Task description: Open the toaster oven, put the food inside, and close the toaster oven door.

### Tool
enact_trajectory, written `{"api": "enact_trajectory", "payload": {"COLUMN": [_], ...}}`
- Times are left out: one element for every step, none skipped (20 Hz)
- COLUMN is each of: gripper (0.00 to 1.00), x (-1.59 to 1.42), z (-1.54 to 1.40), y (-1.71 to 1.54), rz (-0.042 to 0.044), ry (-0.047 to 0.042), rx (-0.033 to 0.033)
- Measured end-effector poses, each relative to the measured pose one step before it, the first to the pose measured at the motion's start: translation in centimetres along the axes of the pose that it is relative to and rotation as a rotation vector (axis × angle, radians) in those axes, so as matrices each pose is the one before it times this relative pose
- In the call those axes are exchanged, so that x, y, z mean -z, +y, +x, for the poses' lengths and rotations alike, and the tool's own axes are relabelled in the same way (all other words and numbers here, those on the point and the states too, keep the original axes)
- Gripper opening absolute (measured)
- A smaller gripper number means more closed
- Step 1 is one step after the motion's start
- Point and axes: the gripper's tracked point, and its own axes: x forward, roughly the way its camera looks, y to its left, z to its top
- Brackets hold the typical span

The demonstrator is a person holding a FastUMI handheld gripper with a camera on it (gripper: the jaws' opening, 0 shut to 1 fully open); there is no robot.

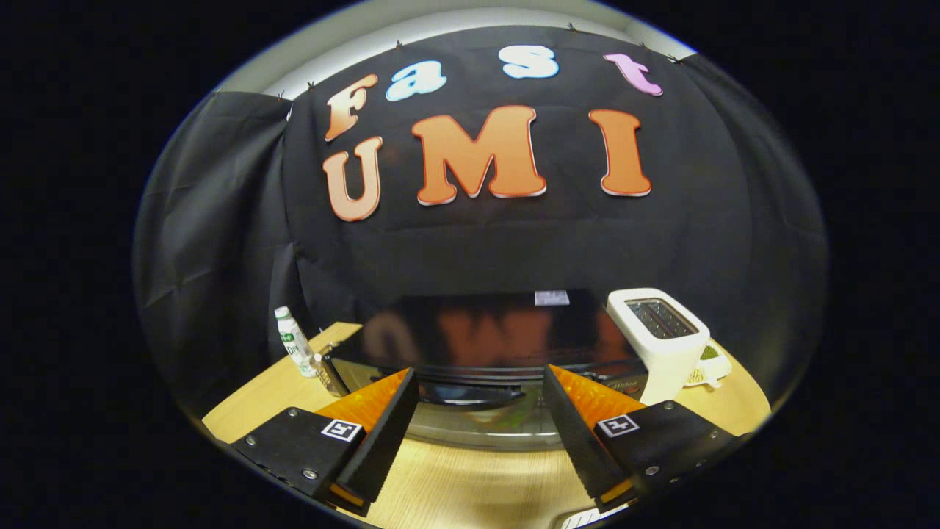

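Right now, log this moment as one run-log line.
hand-held gripper: open, empty | toaster oven: just ahead, door closed | white toaster: beside oven | bottle: other side

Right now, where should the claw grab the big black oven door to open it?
On the dark handle bar across the top of the shiny black toaster oven's door, I'd guess. It runs sideways just ahead of the open claw, so come straight from the front and pull down.
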Motion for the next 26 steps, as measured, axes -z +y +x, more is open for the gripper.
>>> {"api": "enact_trajectory", "payload": {"gripper": [1.00,1.00,1.00,1.00,1.00,1.00,1.00,1.00,1.00,1.00,1.00,1.00,1.00,1.00,1.00,1.00,1.00,1.00,1.00,1.00,1.00,1.00,1.00,1.00,1.00,1.00], "x": [-1.854,-1.973,-1.984,-2.065,-1.986,-1.988,-1.897,-1.713,-1.536,-1.298,-1.225,-0.956,-0.985,-0.983,-0.895,-0.761,-0.469,-0.443,-0.300,-0.331,-0.456,-0.388,-0.186,-0.242,0.028,-0.197], "z": [-0.732,-1.077,-0.950,-0.891,-0.867,-0.850,-0.745,-0.663,-0.614,-0.573,-0.508,-0.552,-0.432,-0.592,-0.444,-0.376,-0.286,-0.075,-0.215,-0.167,-0.220,-0.061,-0.194,-0.064,-0.086,0.051], "y": [-0.130,-0.069,-0.222,-0.175,-0.312,-0.441,-0.418,-0.545,-0.562,-0.345,-0.227,0.021,-0.058,-0.134,-0.224,-0.405,-0.390,-0.359,-0.168,0.004,0.131,0.116,0.203,0.061,-0.025,-0.068], "rz": [-0.00844,-0.01077,-0.00929,-0.01144,-0.01684,-0.01970,-0.02228,-0.01989,-0.01956,-0.01410,-0.00784,-0.00434,-0.00561,-0.00976,-0.00824,-0.00744,-0.00632,-0.00677,-0.00452,-0.00178,0.00442,0.00903,0.01379,0.01210,0.00763,0.00715], "ry": [-0.04286,-0.04515,-0.03915,-0.03991,-0.03489,-0.03772,-0.03918,-0.03186,-0.02075,-0.01666,-0.01398,-0.01552,-0.01723,-0.02279,-0.02656,-0.02467,-0.01752,-0.01075,-0.00583,-0.00260,-0.00569,-0.00030,0.00460,0.00575,0.00907,0.00338], "rx": [0.00100,-0.00190,0.00183,-0.00133,0.00271,0.00692,0.00753,0.01189,0.01025,0.00702,-0.00070,-0.00588,-0.00901,-0.01117,-0.00302,0.00161,0.00655,0.00775,0.00074,-0.00645,-0.01286,-0.01574,-0.01533,-0.01363,-0.01239,-0.00878]}}
